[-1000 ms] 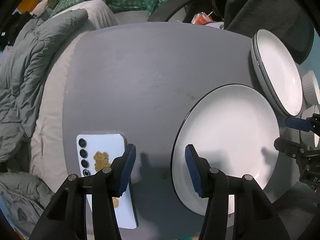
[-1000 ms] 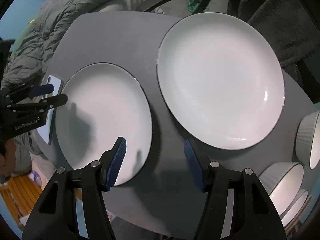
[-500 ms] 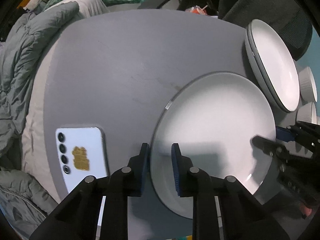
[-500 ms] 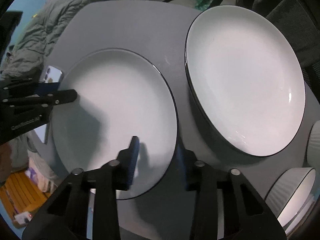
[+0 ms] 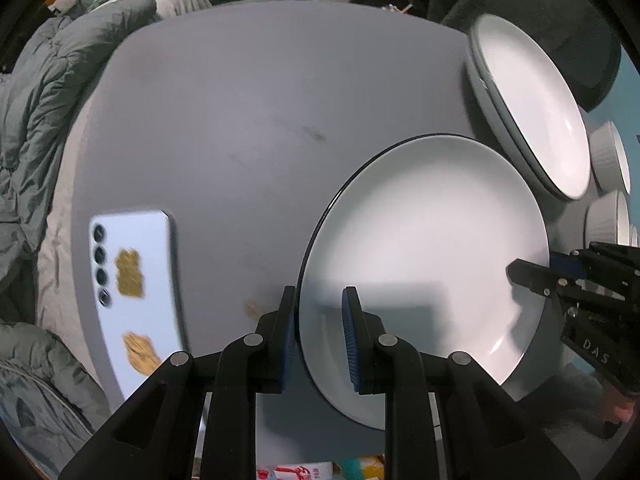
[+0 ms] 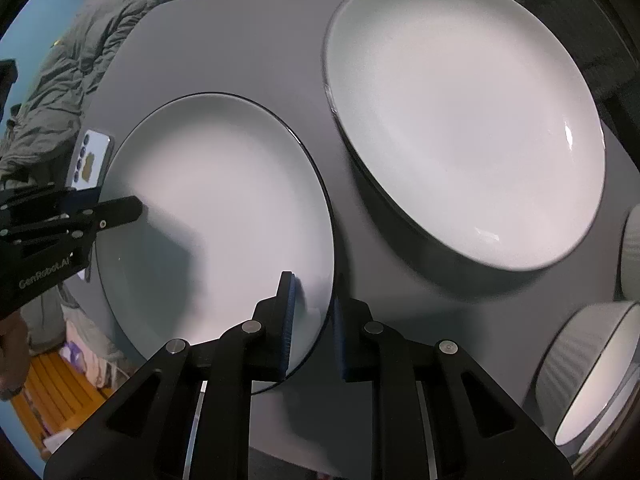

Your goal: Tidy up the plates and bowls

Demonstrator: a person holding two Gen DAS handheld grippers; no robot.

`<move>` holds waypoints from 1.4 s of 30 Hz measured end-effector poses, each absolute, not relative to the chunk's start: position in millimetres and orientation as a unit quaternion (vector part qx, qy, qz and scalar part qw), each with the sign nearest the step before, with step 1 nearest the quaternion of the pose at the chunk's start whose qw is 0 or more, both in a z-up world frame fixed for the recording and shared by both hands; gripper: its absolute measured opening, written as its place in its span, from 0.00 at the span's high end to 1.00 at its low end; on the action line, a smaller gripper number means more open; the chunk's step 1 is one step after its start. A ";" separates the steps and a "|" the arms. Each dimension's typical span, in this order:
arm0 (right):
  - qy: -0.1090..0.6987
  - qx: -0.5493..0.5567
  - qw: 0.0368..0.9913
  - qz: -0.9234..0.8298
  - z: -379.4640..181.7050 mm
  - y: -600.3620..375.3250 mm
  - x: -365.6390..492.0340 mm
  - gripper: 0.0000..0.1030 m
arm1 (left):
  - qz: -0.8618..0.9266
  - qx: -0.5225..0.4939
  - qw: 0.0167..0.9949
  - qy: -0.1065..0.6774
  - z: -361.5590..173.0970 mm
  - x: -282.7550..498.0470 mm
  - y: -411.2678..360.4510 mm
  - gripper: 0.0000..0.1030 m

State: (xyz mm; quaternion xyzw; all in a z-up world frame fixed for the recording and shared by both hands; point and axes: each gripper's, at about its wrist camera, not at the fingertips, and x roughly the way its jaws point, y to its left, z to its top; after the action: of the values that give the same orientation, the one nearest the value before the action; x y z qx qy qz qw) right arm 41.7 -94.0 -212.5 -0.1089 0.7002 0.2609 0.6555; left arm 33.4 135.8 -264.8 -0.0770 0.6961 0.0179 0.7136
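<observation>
on the matte grey table (image 5: 240, 128), a glossy white round plate (image 5: 424, 248) with a thin dark rim; left gripper (image 5: 319, 336) and right gripper (image 6: 313, 324), jaws just narrowed, clamp its opposite edges; only the left view shows the whole phone (image 5: 134, 288); the right view shows ribbed bowls (image 6: 588, 364).

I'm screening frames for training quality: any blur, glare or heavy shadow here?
Left wrist view: the phone is motion-smeared, and a shadow falls across the near part of the held plate. Right wrist view: sharp overall, small glare spots on the plate stack; fisheye bending in both.
</observation>
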 end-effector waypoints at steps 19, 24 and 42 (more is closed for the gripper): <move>0.715 -0.105 0.660 0.205 -208.6 -203.2 26.7 0.84 | -0.056 -0.070 0.708 0.700 -263.8 7.6 26.0 0.79; 0.715 -0.085 0.667 0.191 -207.5 -196.3 24.9 0.84 | -0.061 -0.055 0.710 0.700 -262.0 9.7 16.0 0.79; 0.710 0.021 0.685 0.165 -212.9 -171.8 13.9 0.84 | -0.069 -0.058 0.695 0.713 -279.3 24.1 0.9 0.79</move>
State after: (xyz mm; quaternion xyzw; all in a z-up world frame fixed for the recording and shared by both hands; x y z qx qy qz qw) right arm 13.9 -171.8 -212.9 0.0211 0.7096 0.1648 0.6847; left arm 24.1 0.9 -279.3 -0.0580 0.7133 -0.0689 0.6950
